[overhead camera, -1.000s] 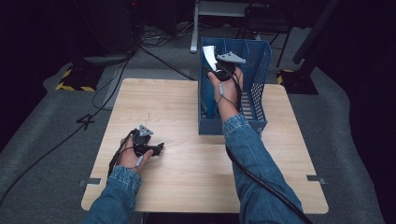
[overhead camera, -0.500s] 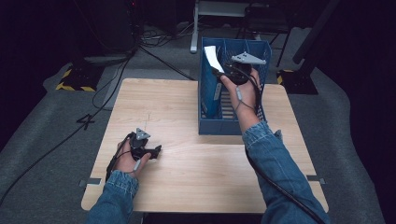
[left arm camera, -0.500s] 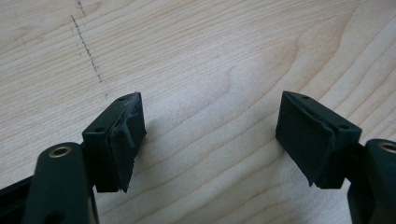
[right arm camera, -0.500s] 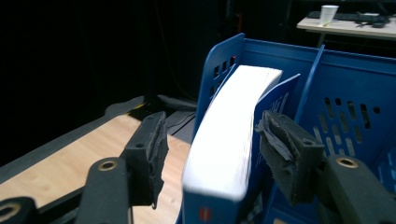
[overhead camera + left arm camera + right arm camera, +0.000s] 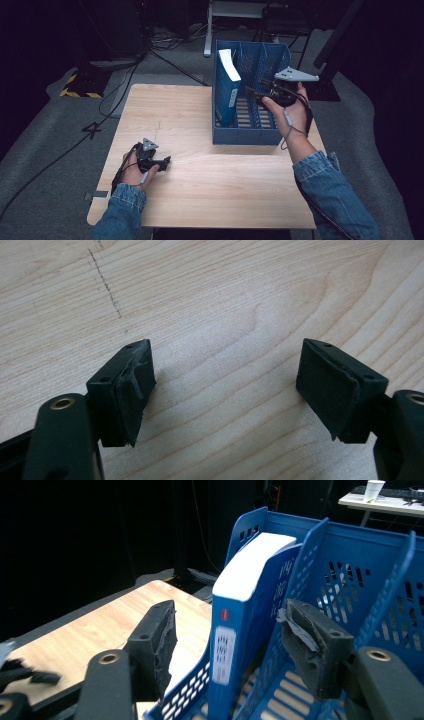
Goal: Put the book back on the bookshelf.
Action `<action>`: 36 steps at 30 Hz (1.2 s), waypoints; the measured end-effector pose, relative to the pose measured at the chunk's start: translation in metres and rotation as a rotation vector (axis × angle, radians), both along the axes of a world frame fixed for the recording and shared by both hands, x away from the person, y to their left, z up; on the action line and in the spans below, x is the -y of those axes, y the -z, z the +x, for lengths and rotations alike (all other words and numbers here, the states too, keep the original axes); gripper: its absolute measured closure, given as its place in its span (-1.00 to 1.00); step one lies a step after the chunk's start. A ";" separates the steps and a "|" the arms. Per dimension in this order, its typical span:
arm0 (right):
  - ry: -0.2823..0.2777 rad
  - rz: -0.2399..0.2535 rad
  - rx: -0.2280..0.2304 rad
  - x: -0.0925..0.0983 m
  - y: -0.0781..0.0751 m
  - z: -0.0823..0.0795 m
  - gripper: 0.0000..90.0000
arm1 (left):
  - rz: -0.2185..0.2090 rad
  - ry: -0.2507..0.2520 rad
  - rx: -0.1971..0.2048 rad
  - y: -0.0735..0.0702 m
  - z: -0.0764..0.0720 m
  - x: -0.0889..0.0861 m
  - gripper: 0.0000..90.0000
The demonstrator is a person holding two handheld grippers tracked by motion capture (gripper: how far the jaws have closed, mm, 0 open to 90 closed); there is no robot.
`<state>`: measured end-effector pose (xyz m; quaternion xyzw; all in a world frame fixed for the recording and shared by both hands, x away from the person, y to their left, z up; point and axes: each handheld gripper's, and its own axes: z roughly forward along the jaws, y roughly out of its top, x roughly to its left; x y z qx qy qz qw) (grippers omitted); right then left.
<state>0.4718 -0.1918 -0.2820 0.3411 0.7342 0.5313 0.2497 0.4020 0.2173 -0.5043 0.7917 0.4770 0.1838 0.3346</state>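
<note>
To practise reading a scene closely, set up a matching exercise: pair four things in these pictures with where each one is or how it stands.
Things:
1. blue book
2. left gripper
3. right gripper
4. blue file rack

Places or states:
A. held above the rack, fingers apart
B. low over bare wood, fingers wide apart
C. standing in the leftmost slot
D. on the table's far right part

Pairs: 1-C, 2-B, 3-A, 4-D

Both claws (image 5: 162, 162) (image 5: 255, 92) open, empty.
</note>
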 end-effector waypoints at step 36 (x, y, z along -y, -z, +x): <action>-0.051 -0.027 -0.309 0.137 0.159 -0.077 -0.18 | 0.010 0.015 -0.008 0.000 0.002 0.003 -0.59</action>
